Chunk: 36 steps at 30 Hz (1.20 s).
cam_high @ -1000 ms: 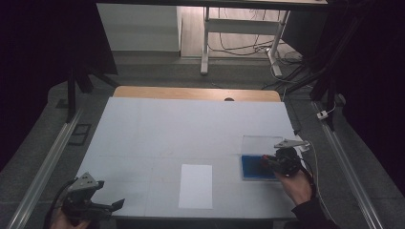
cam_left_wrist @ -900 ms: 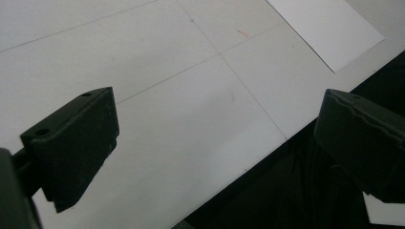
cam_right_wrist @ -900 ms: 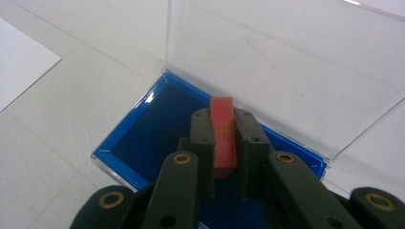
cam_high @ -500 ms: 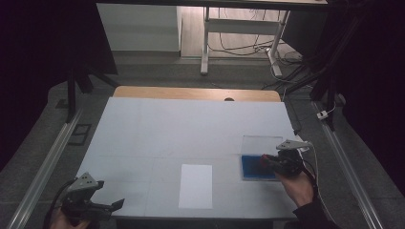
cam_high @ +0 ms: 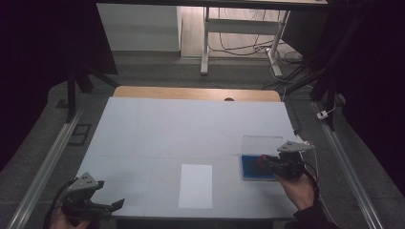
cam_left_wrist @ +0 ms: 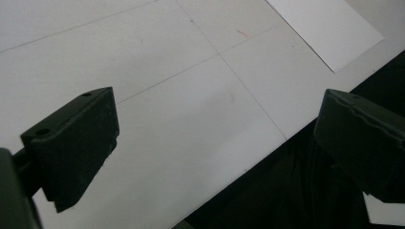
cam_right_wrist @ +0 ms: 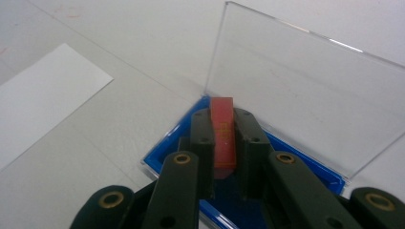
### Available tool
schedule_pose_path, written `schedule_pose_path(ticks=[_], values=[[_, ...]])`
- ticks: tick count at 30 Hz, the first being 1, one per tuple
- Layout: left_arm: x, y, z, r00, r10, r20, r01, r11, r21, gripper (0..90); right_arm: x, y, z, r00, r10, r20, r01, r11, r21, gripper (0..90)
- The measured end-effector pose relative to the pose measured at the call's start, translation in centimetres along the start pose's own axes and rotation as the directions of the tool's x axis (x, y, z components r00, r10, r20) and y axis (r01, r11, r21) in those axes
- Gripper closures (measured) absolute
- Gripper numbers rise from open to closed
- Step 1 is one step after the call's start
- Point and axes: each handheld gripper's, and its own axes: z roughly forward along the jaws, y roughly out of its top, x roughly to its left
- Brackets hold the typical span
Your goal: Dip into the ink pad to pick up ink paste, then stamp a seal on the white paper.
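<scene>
Right gripper jaws: closed tight on a thin red block, one pad pressing each of its flat sides.
Right gripper (cam_right_wrist: 223, 143): in the right gripper view it points down toward the blue case; in the high view the right gripper (cam_high: 264, 161) sits at the right side of the table, over the case.
Red block (cam_right_wrist: 223, 136): stands on edge between the pads, its upper end projecting past the jaw tips. Faint markings on its face are too small to read. In the high view the red block (cam_high: 263, 160) appears as a small red spot at the jaw tips.
Blue case (cam_right_wrist: 165, 155): a shallow tray with a blue lining, lying flat on the table directly under the held block. Whether the block touches the lining cannot be told.
Clear lid (cam_right_wrist: 305, 100): hinged at the far edge of the case and standing open, tilted back away from the gripper.
Right hand (cam_high: 298, 188): grips the tool body from the near edge of the table.
Left gripper jaws: wide apart, nothing between them.
Left gripper (cam_left_wrist: 215, 143): held above the near left corner of the table, partly past its edge; in the high view the left gripper (cam_high: 117, 204) is well apart from the case.
White sheet (cam_high: 196, 186): lies flat near the front edge, between the two grippers.
Table (cam_high: 191, 129): white top, faint seam lines.
</scene>
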Motion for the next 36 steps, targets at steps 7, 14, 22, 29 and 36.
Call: schedule_pose_path(ticks=[7,14,22,29,36], values=[[0.0,0.0,0.0,1.0,-0.001,0.0,0.001,1.0,0.0,1.8,1.0,0.2,-0.1,0.9992,-0.033,-0.024,0.032,0.999,-0.017,80.1],[0.0,0.0,0.0,1.0,0.0,-0.001,0.0,1.0,0.0,1.9,1.9,0.5,-0.1,0.9957,-0.033,-0.086,0.031,0.999,-0.032,80.1],[0.0,0.0,0.0,1.0,-0.004,0.001,0.004,1.0,0.0,1.9,3.1,1.0,0.3,0.9902,-0.055,-0.129,0.051,0.998,-0.039,80.1],[0.0,0.0,0.0,1.0,-0.001,-0.001,0.001,1.0,0.001,1.9,3.8,1.3,0.8,0.9851,-0.071,-0.156,0.066,0.997,-0.038,80.1],[0.0,0.0,0.0,1.0,0.0,-0.002,0.0,1.0,0.002,1.9,4.8,1.8,1.5,0.9787,-0.085,-0.187,0.079,0.996,-0.044,80.1]])
